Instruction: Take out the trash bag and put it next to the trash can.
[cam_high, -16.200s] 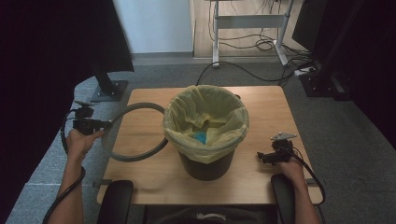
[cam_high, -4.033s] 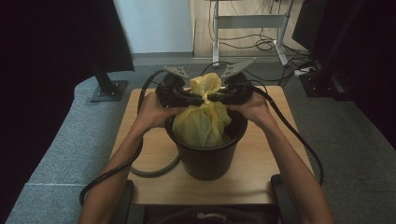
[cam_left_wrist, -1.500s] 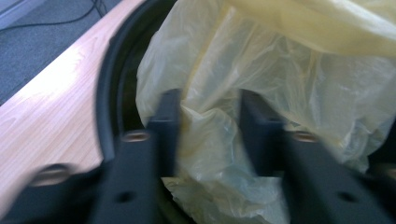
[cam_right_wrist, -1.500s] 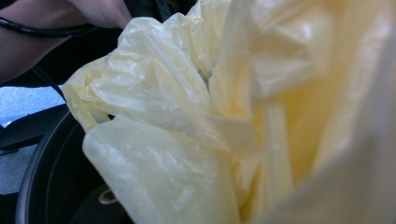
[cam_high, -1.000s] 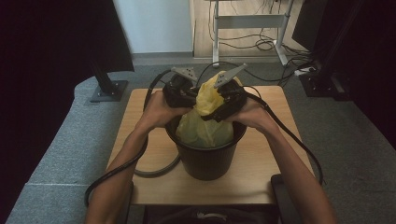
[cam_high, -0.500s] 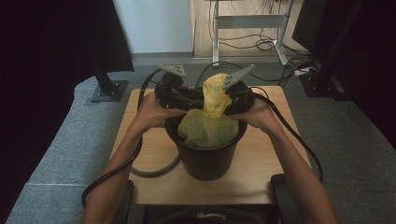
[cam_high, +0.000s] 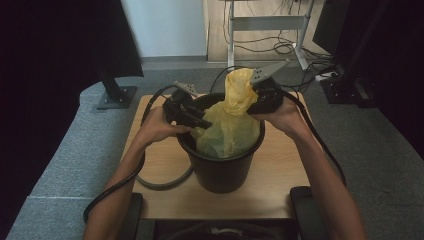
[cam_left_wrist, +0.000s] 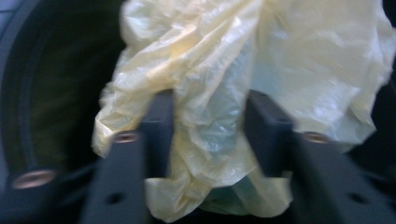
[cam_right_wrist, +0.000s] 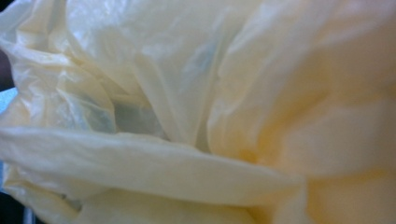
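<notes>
Now lower, left claw (cam_left_wrist: 208, 135) closing round yellow bag (cam_high: 231, 120), right claw (cam_high: 255, 97) clamping it.

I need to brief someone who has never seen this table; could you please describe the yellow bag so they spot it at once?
On the wooden table stands a round black plastic bin. Rising from its mouth is the crinkled, translucent pale yellow plastic bag, gathered into a peak. It is the only bright, soft thing among black tools and cables.
</notes>
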